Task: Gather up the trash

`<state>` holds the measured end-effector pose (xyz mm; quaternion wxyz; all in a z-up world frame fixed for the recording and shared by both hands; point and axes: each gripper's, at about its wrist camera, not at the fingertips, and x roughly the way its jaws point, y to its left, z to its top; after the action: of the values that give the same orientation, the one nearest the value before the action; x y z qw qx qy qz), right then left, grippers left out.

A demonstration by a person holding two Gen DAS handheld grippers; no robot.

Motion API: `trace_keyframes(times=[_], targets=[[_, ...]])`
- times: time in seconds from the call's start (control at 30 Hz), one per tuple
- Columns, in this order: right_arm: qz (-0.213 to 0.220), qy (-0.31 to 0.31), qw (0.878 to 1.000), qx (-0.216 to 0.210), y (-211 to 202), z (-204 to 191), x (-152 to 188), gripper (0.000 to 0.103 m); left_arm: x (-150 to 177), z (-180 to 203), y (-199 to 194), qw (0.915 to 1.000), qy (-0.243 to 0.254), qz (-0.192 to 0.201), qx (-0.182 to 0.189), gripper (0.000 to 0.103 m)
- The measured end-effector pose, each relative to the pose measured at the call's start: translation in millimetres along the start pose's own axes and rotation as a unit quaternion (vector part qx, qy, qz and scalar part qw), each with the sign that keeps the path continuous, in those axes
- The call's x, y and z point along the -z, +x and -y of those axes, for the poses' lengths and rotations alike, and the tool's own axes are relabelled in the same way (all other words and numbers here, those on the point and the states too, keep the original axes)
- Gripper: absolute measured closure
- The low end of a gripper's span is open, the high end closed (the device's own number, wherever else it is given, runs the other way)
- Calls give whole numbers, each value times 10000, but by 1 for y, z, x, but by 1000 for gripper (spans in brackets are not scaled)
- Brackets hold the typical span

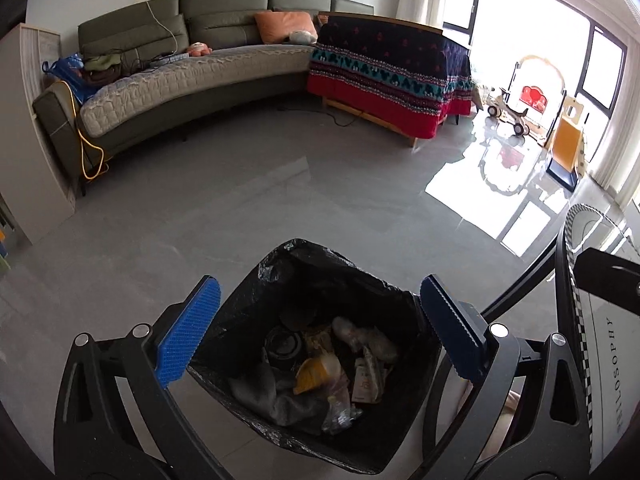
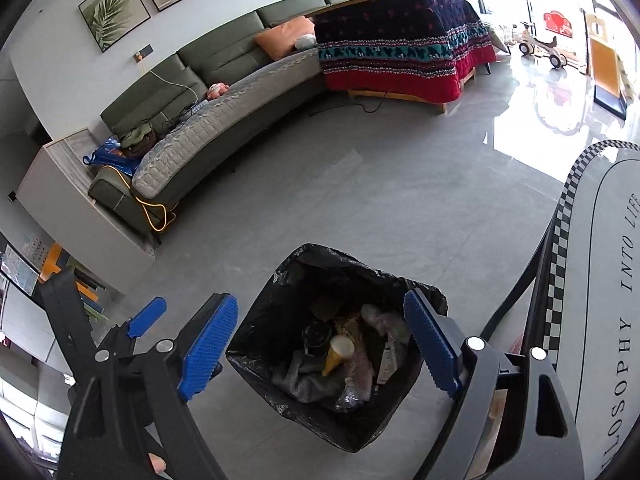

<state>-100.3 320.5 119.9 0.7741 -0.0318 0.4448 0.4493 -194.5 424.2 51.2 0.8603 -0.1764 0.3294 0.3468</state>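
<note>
- Two grippers hang side by side over the trash bin [image 1: 320, 360], each tilted down toward its mouth.
- Farthest left, the left gripper [image 1: 320, 332] has its blue fingers [image 1: 188, 336] spread wide with nothing between them; they straddle the bin's opening without touching the liner.
- Next to it, the right gripper [image 2: 320, 344] is likewise spread and empty, its left finger just outside the rim and its right finger over the far edge.
- Risk, as I judge it: the black liner [image 2: 280, 280] stands loose and crumpled above the rim, so a finger dropping in could snag it and drag the bag off or tip the bin.
- Another risk: with both tools crowded over one opening, they could knock together if either swings inward.
- The bin sits on the grey floor [image 1: 240, 200], just beside the checker-edged rug [image 2: 600, 320] on the right.
- Inside, it looks partly filled: a yellow-and-white cup [image 2: 338, 354], crumpled wrappers, a dark round lid and clear plastic, all lying well below the rim.
- No loose trash shows on the visible floor near the sofa [image 1: 180, 72], so further items must be sought elsewhere.
</note>
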Motion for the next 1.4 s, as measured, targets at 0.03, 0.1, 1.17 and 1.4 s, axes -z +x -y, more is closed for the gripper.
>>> trace_keyframes(times=[0.03,0.1,1.17,1.4], targets=[[32,-5,10000,-5,-3,0,1,17,3,-1,-1,10000,18,-11,5,6],[76,-4,10000,-24,-6,0,2,17,0,-1,0,10000,48,-13,-21,6],[1175,831,9876,628,-173,132,58,17,32,165,-100,9828,1369,410,1172,6],[1506,1119,9736,1300,-224,190,93,17,54,240,-113,9651,1818,263,1866,6]])
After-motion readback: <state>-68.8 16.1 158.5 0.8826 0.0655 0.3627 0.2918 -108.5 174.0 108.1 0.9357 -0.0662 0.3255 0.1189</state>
